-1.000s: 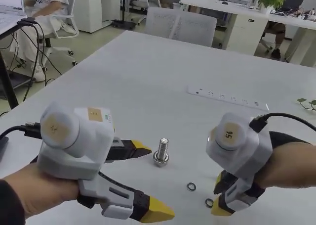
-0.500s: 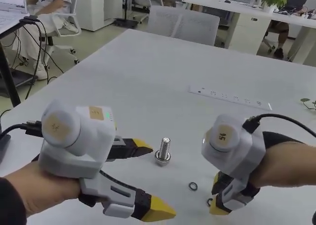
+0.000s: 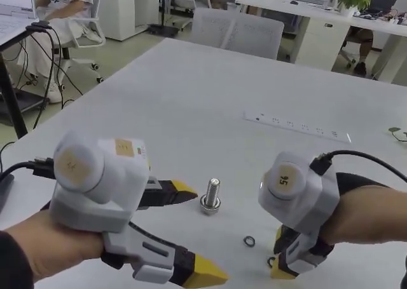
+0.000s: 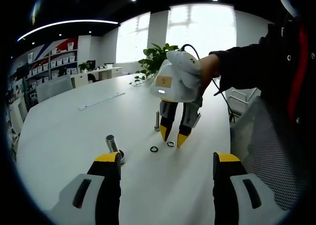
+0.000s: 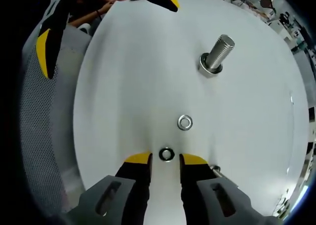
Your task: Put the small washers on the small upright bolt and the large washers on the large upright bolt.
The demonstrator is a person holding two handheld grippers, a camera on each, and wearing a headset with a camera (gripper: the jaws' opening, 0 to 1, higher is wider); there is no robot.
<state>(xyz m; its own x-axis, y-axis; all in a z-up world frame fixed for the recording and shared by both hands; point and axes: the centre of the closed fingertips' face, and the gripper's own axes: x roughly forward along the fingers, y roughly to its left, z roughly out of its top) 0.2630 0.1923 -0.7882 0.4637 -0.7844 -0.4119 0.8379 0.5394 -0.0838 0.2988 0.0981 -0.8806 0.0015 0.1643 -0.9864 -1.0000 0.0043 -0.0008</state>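
Two upright bolts [image 4: 112, 145], two loose washers [image 5: 185, 122]

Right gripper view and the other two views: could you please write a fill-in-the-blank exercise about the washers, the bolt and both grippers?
One washer lies ___ the jaw tips of the right gripper.
The left gripper is ___ and holds nothing.
The bolt stands ___ on the table.
A second washer lies loose, nearer the ___ than the first.
Missing words: between; open; upright; bolt.
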